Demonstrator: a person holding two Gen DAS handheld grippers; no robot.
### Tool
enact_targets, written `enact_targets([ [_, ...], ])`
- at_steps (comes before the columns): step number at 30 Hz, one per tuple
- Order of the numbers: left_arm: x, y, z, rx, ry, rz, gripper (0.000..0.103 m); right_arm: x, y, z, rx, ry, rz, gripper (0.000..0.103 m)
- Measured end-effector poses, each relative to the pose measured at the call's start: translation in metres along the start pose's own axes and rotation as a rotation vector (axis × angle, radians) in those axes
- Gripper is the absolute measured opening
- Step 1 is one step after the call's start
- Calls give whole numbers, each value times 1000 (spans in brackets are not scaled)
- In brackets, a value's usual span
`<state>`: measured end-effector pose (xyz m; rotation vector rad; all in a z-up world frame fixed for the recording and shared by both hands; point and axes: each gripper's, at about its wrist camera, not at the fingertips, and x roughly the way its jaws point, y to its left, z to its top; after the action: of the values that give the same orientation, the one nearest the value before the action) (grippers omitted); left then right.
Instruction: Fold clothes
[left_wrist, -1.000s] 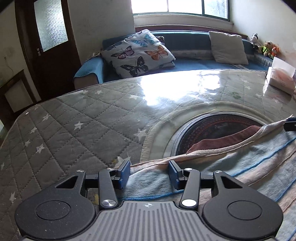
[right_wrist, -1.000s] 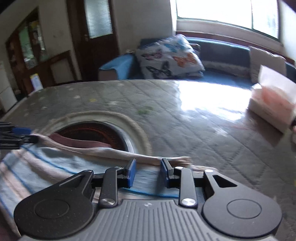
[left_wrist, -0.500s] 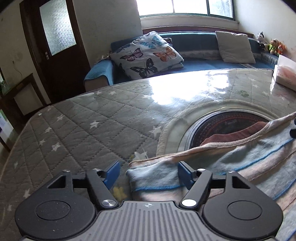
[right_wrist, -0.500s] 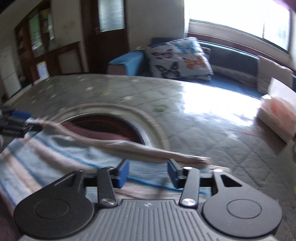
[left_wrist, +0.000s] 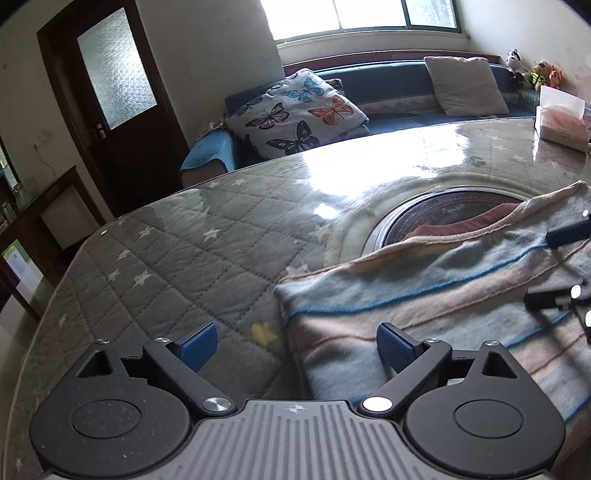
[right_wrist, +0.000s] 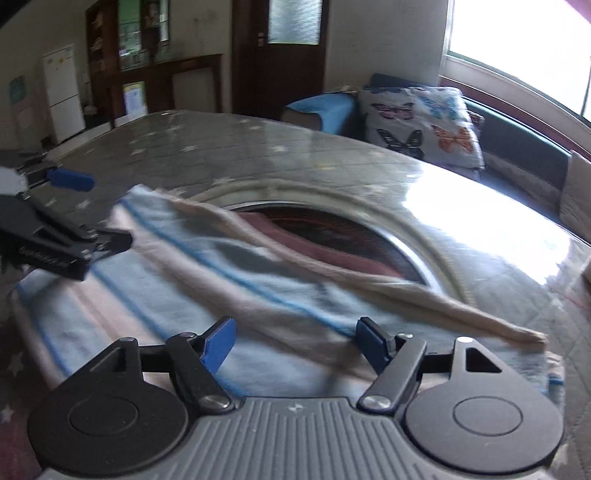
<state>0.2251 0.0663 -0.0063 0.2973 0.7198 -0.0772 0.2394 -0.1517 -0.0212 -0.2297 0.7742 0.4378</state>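
A folded garment (left_wrist: 424, 291) striped in light blue, beige and pink lies flat on the quilted star-pattern table cover (left_wrist: 166, 258). A maroon inner layer (left_wrist: 461, 225) shows at its far edge. My left gripper (left_wrist: 295, 343) is open and empty, hovering over the garment's left corner. My right gripper (right_wrist: 295, 343) is open and empty above the garment (right_wrist: 221, 280) near its right end. The left gripper also shows at the left edge of the right wrist view (right_wrist: 66, 236). A long beige edge (right_wrist: 406, 291) tapers to the right.
A round dark patterned inset (left_wrist: 454, 206) sits in the table under the garment's far edge. A tissue box (left_wrist: 561, 122) stands at the far right. Behind the table is a blue sofa with a butterfly cushion (left_wrist: 295, 114). A dark door (left_wrist: 110, 96) is at left.
Both grippers opened wide and let go of the garment, which now lies flat. Both pulled back and rose a little; the right one swung its view leftward.
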Motion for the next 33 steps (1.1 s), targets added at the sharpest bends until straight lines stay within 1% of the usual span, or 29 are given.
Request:
enact_targets([
  [5,-11,7,-11,-11,-15,25,100,-9,31,-4,-44,-15,31,75],
  [9,-19,14,-20,-31,-17,28,100,-17,56,-6,-56,-29,96,77],
  [13,-27,18,-28,-50,-22,30,102,-20,79,-5,-81,-42,134,77],
  [17,-34,23,-35,-68,-22,36,102,-22,97,-4,-98,-51,171,78],
  [21,-40,24,-42,-82,-20,39,102,-21,119,-6,-144,-52,197,78],
  [28,-46,25,-56,-85,-14,58,102,-31,124,-10,-161,-49,240,78],
  [33,-48,29,-62,-117,-4,70,102,-45,107,-18,-143,-34,206,78],
])
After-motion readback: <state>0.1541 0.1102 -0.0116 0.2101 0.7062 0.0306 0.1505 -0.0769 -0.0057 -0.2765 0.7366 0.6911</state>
